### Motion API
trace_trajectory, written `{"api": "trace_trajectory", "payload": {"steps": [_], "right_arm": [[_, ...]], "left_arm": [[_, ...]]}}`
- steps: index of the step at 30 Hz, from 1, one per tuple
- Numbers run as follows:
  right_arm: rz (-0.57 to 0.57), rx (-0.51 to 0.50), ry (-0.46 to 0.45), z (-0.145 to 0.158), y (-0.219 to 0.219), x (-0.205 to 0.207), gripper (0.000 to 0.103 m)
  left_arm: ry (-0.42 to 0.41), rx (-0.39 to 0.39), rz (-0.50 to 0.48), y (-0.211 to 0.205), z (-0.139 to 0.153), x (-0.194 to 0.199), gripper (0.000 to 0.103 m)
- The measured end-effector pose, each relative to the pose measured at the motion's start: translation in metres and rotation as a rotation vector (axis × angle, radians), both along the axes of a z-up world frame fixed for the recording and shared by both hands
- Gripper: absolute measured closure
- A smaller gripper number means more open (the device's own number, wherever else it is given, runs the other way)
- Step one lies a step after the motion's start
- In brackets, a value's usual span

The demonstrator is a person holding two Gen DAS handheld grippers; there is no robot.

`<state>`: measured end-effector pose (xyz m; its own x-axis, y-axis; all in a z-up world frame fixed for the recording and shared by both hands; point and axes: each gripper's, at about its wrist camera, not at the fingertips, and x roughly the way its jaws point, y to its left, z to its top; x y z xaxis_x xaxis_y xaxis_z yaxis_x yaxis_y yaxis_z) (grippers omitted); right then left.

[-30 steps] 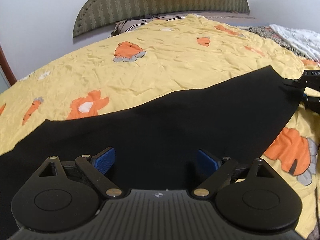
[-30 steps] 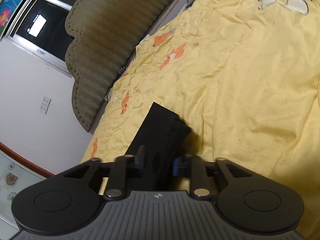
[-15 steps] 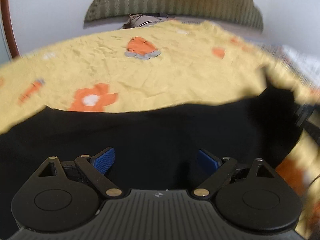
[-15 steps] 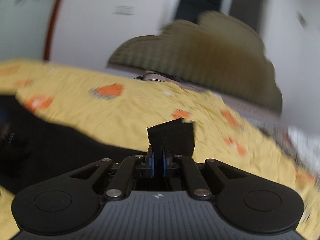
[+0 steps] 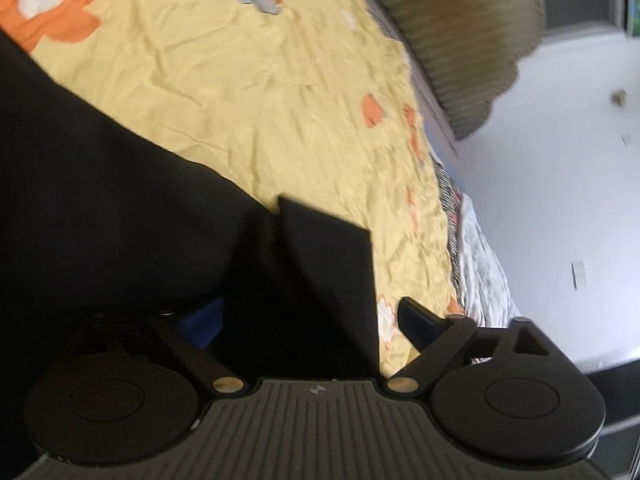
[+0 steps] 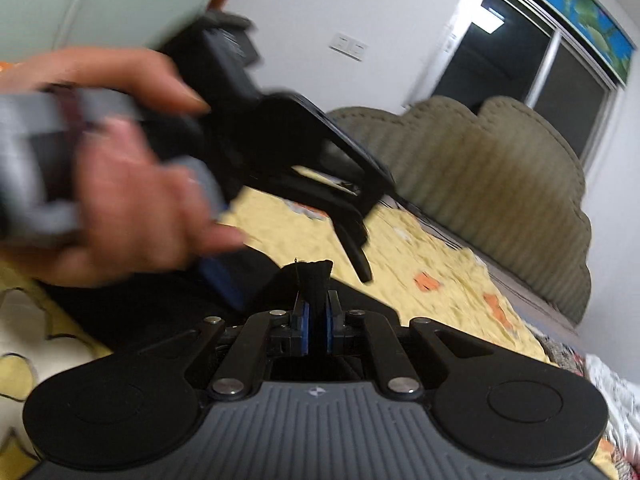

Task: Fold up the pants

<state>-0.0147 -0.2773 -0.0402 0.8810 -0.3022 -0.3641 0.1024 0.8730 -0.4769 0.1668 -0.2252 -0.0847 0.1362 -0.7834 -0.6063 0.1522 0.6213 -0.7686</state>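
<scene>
Yellow bedspread (image 5: 280,92) with orange prints, one pair of black pants (image 5: 100,200) across it
Our left gripper (image 5: 308,320) is spread wide around a raised fold; our right gripper (image 6: 315,320) pinches one pants corner between two blue pads (image 6: 305,324)

A home bedroom is showing here: a bed (image 5: 280,92) is lying under a yellow quilt printed with orange carrots, an olive padded headboard (image 6: 500,168) is standing at two o'clock, and a window (image 6: 560,80) and wall switch (image 6: 348,46) are sitting at twelve.
</scene>
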Motion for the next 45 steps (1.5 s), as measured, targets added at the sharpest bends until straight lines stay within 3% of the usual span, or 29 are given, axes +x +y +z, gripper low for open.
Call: {"api": "trace_trajectory", "payload": {"steps": [2, 3, 4, 6, 12, 16, 26, 28, 30, 35, 40, 42, 45], "right_arm": [[0.031, -0.006, 0.013, -0.001, 0.009, 0.000, 0.095], [0.043, -0.010, 0.016, -0.003, 0.013, 0.001, 0.095], [0.052, -0.014, 0.018, -0.004, 0.017, 0.002, 0.096], [0.069, -0.011, 0.031, -0.005, 0.024, 0.005, 0.096], [0.171, 0.043, 0.043, -0.005, 0.056, 0.018, 0.096], [0.254, 0.072, 0.063, -0.009, 0.082, 0.030, 0.096], [0.387, 0.125, 0.129, -0.020, 0.110, 0.055, 0.096], [0.394, 0.127, 0.138, -0.023, 0.112, 0.058, 0.096], [0.400, 0.129, 0.149, -0.022, 0.107, 0.067, 0.096], [0.402, 0.140, 0.157, -0.025, 0.103, 0.072, 0.095], [0.402, 0.162, 0.139, -0.025, 0.103, 0.074, 0.095], [0.394, 0.161, 0.177, -0.031, 0.106, 0.076, 0.094], [0.387, 0.100, 0.185, -0.037, 0.122, 0.057, 0.093]], "left_arm": [[-0.011, 0.014, 0.005, 0.003, 0.000, 0.002, 0.054], [-0.029, 0.026, 0.005, 0.006, 0.001, 0.002, 0.065], [-0.049, 0.053, 0.008, 0.009, 0.003, 0.002, 0.082], [-0.117, 0.110, 0.029, 0.021, 0.009, 0.000, 0.095], [-0.393, 0.313, 0.052, 0.059, 0.045, -0.016, 0.097], [-0.502, 0.452, 0.077, 0.081, 0.057, -0.021, 0.097], [-0.451, 0.585, 0.121, 0.127, 0.041, -0.003, 0.095], [-0.480, 0.621, 0.116, 0.126, 0.040, -0.004, 0.092], [-0.525, 0.697, 0.120, 0.121, 0.042, -0.008, 0.078], [-0.659, 0.874, 0.211, 0.143, 0.076, -0.025, 0.027], [-0.861, 1.119, 0.299, 0.173, 0.124, -0.043, 0.010], [-0.896, 1.119, 0.348, 0.183, 0.139, -0.044, 0.002], [-0.827, 0.982, 0.315, 0.183, 0.141, -0.041, 0.001]]}}
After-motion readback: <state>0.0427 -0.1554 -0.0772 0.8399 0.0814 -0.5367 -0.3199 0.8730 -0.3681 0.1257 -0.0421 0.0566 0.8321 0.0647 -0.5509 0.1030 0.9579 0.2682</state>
